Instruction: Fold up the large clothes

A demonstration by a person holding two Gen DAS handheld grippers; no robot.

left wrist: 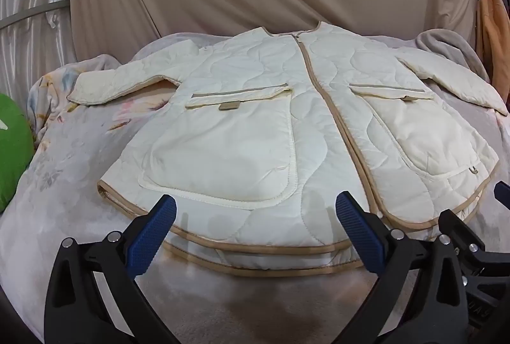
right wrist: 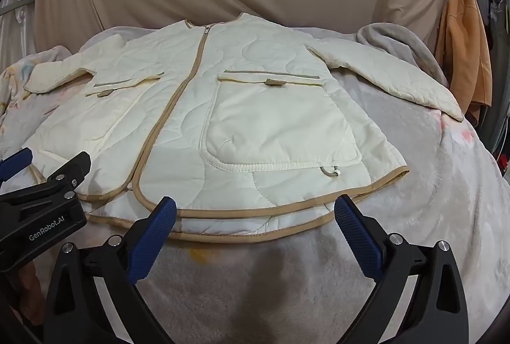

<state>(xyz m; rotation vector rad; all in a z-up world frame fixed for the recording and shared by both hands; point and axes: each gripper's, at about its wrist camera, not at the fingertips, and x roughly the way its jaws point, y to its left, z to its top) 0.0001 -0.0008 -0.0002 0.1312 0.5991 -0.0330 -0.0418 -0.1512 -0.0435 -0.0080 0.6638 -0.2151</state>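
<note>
The jacket (left wrist: 255,127) is lying face up on the bed (left wrist: 63,184), zipped, collar at the far side and hem at the near edge. Both sleeves are spreading out to the left and right, so the whole shape is sitting open and flat. That layout looks deliberate to me: a spread garment gives clean fold lines and leaves every edge reachable. The 2 big pockets are facing up, and the tan hem trim is curling slightly at the near edge, showing a second layer beneath.

Now the tools. The left tool (left wrist: 255,235) is hovering just near of the hem, left of the zipper line, its blue pads (left wrist: 153,235) standing as wide as they go with nothing between them. The right tool (right wrist: 255,235) is doing the same over the right half of the hem, jaws wide and gripping nothing. Neither pad is pressing on fabric; whether any tip is grazing the trim, I cannot tell.

Folding is not yet starting, by my reading, and both tools are lining up for a hem or sleeve grab.
</note>
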